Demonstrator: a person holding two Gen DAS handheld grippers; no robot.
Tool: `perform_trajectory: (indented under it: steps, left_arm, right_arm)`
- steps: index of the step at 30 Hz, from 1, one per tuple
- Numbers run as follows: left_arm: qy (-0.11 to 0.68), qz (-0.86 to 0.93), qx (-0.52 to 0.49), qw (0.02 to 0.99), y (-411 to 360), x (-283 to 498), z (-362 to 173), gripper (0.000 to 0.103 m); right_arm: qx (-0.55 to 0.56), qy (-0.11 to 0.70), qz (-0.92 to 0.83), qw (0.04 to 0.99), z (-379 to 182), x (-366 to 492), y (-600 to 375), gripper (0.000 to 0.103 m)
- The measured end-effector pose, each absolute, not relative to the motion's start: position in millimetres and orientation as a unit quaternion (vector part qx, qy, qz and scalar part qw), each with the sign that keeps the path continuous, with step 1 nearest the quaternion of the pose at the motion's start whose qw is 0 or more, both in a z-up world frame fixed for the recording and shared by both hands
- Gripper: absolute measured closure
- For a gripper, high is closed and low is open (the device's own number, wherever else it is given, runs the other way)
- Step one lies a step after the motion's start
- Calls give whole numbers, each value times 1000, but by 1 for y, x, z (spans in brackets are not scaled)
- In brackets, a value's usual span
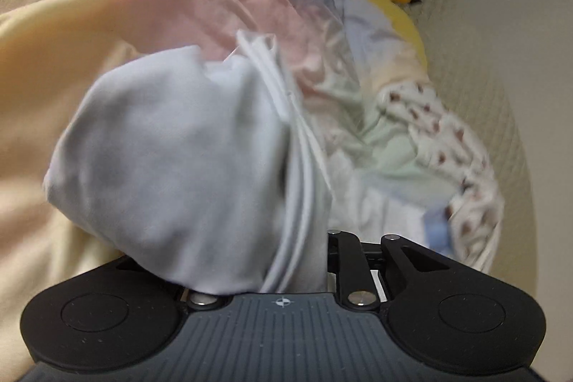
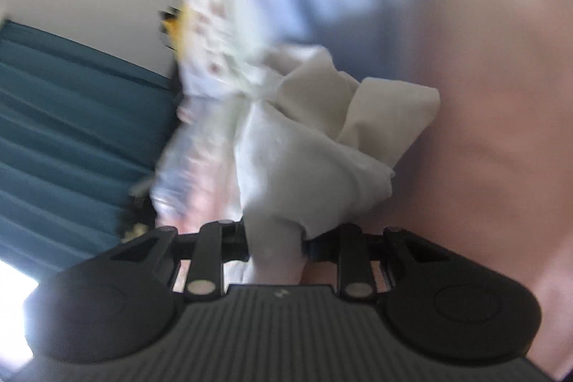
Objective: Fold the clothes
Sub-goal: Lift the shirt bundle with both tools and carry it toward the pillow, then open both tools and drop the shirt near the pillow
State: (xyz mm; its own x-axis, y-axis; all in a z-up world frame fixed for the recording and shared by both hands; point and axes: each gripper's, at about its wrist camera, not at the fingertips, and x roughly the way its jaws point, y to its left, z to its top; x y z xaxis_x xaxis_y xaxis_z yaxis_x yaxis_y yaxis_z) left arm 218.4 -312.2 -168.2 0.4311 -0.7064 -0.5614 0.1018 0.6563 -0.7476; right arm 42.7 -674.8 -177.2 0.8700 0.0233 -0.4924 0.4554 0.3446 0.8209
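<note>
White garment (image 1: 172, 145) bunched in both grippers.

Bunched white cloth (image 2: 304, 145) pinched in the right tool (image 2: 275, 249), teal curtain (image 2: 71, 117) beside.

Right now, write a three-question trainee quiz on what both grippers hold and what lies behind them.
1. True or false: the left gripper is empty.
2. What is bunched in the right gripper? A) blue curtain B) white cloth C) yellow plush toy
3. Fill in: beyond the pale garment lies a white cloth with ____ spots.

Key: 1 false; 2 B; 3 brown.
</note>
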Motion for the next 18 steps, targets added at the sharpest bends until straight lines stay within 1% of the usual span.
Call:
perform_trajectory:
  steps: [2,6,7,8,9,10,11,12,13,14,15,16,17,18]
  left_arm:
    - [449,-264,-297,800,-313,209,-165,74]
    - [443,-262,-278,811,-313,202,-163,73]
    - [446,-260,-275,811,-312,199,-160,68]
    - [449,-258,-272,811,-311,198,-157,60]
    - [449,-259,-268,812,-311,197,-153,56]
    - [450,-260,-264,813,-312,196,-148,47]
    - [450,-261,-260,813,-312,195,-143,38]
    - [450,-262,-255,815,-312,194,-139,32]
    - [446,-263,-245,820,-311,193,-135,20]
    - [442,-269,-231,824,-308,188,-129,14]
    - [439,-274,-218,828,-304,184,-124,14]
    - [435,-279,-204,831,-301,180,-119,13]
    - [431,-283,-193,835,-296,175,-114,13]
    - [428,-282,-186,838,-291,171,-109,12]
  right_arm:
    - [544,216,-133,800,-182,38,-672,76]
    - [538,215,-136,804,-183,36,-670,76]
    - [538,216,-136,803,-183,35,-670,75]
    - [539,218,-136,802,-181,31,-669,74]
    - [539,220,-135,802,-174,22,-667,72]
    - [542,222,-135,799,-169,15,-666,70]
    - [544,223,-134,797,-167,12,-666,65]
    - [544,225,-133,798,-162,11,-665,58]
    - [541,226,-132,799,-156,10,-665,53]
    - [538,226,-128,802,-150,7,-663,43]
    - [533,227,-125,805,-144,4,-662,34]
    - [525,229,-125,810,-137,-1,-660,29]
    - [513,233,-129,816,-129,-7,-657,20]
    - [500,237,-132,822,-120,-12,-654,17]
